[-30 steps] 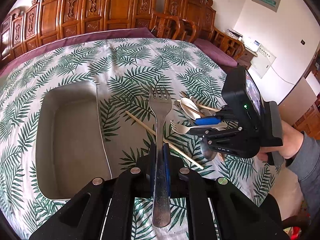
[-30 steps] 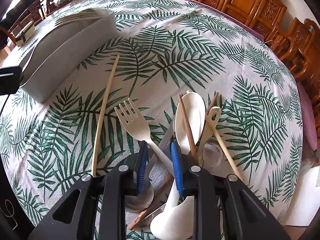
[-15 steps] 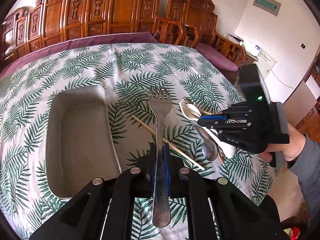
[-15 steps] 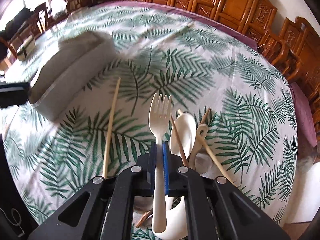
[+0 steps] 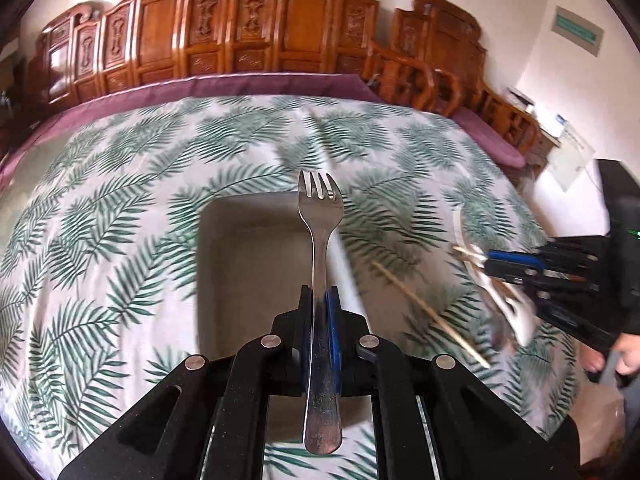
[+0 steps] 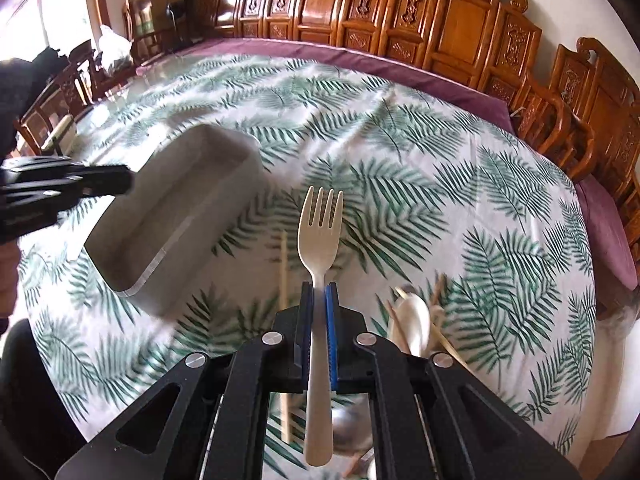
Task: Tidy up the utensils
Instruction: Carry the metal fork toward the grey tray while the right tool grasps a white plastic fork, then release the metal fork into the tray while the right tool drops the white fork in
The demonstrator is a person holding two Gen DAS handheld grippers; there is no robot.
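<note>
A metal fork (image 5: 320,248) is clamped by its handle in the left gripper (image 5: 320,308), tines forward, and is seen in the left wrist view above the open grey tray (image 5: 248,272) that lies on the palm-leaf tablecloth (image 5: 120,208). In the same view the right gripper (image 5: 486,260) appears at the right edge, blurred, with a hand (image 5: 624,356) behind it and a pale utensil between its fingers; which utensil it is cannot be told there. The right wrist view settles it: a cream plastic fork (image 6: 320,240) is gripped by the handle between the closed blue pads (image 6: 331,320), tines forward, above the cloth and apart from the tray. Only this view shows the tray's outer wall and clear rim, with the left gripper's black body beside its left end. A loose chopstick (image 6: 284,264) lies on the cloth just left of the held fork. To the right, a heap of utensils (image 6: 416,320) is partly hidden by the gripper's frame: a cream spoon and wooden sticks can be made out. Carved wooden chairs (image 6: 460,20) line the far edge of the table.
</note>
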